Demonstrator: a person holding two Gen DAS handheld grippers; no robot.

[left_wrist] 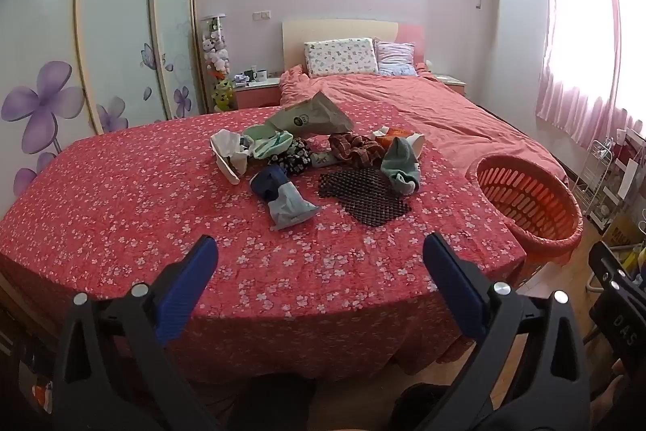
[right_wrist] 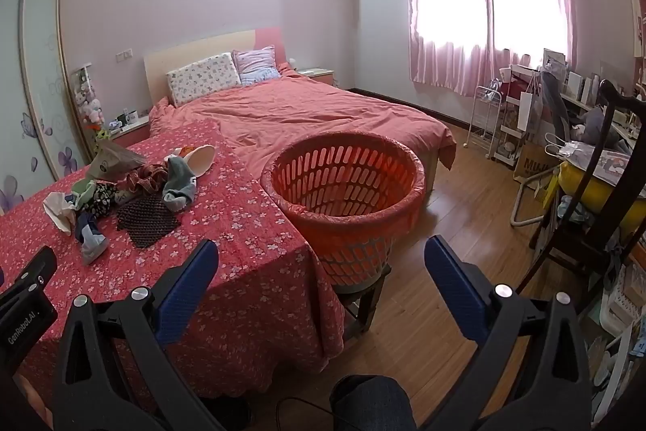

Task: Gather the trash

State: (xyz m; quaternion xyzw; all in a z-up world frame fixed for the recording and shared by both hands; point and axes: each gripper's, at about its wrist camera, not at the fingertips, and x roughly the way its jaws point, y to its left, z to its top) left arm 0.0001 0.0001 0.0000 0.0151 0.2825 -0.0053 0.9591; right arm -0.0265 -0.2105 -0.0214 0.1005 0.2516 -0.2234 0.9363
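A heap of mixed trash and cloth lies on the red flowered table cover (left_wrist: 121, 196): a brown paper bag (left_wrist: 311, 116), white crumpled paper (left_wrist: 228, 150), a grey-blue pouch (left_wrist: 288, 207), a dark mesh mat (left_wrist: 363, 194), a grey-green sock (left_wrist: 401, 160). The heap also shows in the right wrist view, with the mesh mat (right_wrist: 147, 223) nearest. An orange slotted basket (right_wrist: 343, 184) lined with a bag stands on a stool beside the table; it also shows in the left wrist view (left_wrist: 529, 204). My left gripper (left_wrist: 321, 253) is open and empty, short of the heap. My right gripper (right_wrist: 321, 255) is open and empty, before the basket.
A bed (right_wrist: 307, 116) with a red quilt and two pillows lies behind the table. A wardrobe (left_wrist: 113, 27) with purple flowers is at the left. A dark chair (right_wrist: 605, 188), white racks (right_wrist: 488, 124) and clutter stand at the right on the wooden floor (right_wrist: 464, 221).
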